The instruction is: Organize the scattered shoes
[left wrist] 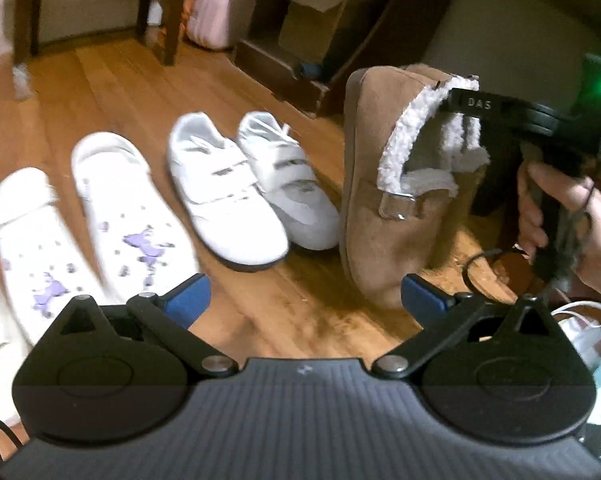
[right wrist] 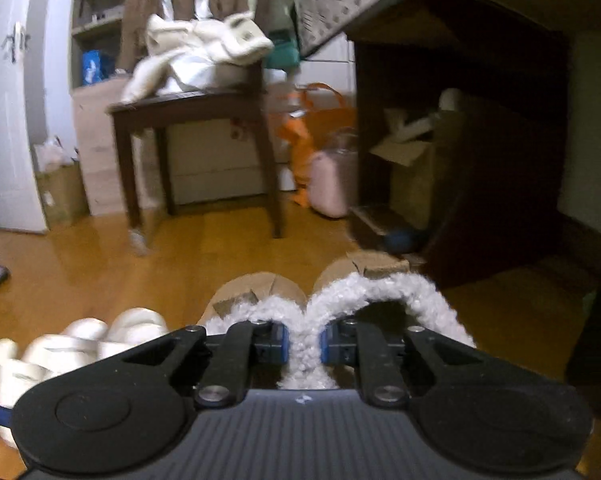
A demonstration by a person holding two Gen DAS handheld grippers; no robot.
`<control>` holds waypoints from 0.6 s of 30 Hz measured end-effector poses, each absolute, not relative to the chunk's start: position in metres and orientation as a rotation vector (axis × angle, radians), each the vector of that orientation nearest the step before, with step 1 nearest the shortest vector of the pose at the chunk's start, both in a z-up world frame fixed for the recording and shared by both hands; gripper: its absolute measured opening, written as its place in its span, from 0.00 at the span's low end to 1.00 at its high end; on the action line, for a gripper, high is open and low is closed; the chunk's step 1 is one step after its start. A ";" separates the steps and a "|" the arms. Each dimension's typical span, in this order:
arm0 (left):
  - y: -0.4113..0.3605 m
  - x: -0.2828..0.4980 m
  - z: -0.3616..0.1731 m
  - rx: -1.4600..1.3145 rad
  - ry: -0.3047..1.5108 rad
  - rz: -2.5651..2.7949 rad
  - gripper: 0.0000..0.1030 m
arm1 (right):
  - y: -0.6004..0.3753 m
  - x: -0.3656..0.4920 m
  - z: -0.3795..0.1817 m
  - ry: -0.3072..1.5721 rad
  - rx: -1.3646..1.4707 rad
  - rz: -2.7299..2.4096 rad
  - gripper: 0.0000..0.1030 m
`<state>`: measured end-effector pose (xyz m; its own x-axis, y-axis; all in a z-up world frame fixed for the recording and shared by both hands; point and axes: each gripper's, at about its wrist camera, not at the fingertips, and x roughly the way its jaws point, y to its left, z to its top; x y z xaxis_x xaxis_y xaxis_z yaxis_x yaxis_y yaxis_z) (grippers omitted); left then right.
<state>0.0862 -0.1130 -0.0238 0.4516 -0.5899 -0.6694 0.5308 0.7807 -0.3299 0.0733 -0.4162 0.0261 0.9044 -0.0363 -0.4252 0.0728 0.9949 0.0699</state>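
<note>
In the left wrist view, a pair of white clogs with purple charms [left wrist: 120, 216] and a pair of white strap sneakers [left wrist: 252, 184] stand in a row on the wood floor. To their right stand tan fleece-lined slippers [left wrist: 384, 184]. My right gripper [left wrist: 466, 98] comes in from the right and is shut on the slippers' fleece collars. In the right wrist view its blue pads [right wrist: 278, 340] pinch the adjoining fleece rims of both tan slippers [right wrist: 304, 312]. My left gripper [left wrist: 304, 292] is open and empty, low in front of the row.
A dark wooden stool [right wrist: 196, 148] with white cloth on it stands behind. A dark cabinet [right wrist: 460, 140] holds cardboard boxes at the right. A pink bag [right wrist: 330, 184] and an orange bag [right wrist: 300, 136] sit by it. White shoes [right wrist: 60, 344] lie at lower left.
</note>
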 end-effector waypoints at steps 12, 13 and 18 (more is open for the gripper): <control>-0.167 0.122 -0.073 -0.006 0.988 -0.654 1.00 | -0.498 0.209 -0.029 0.564 -0.032 -0.198 0.13; -0.169 0.124 -0.075 -0.003 0.992 -0.656 1.00 | -0.498 0.221 -0.034 0.576 -0.032 -0.190 0.13; -0.179 0.142 -0.076 0.034 1.020 -0.553 1.00 | -0.482 0.279 -0.055 0.707 -0.024 -0.142 0.50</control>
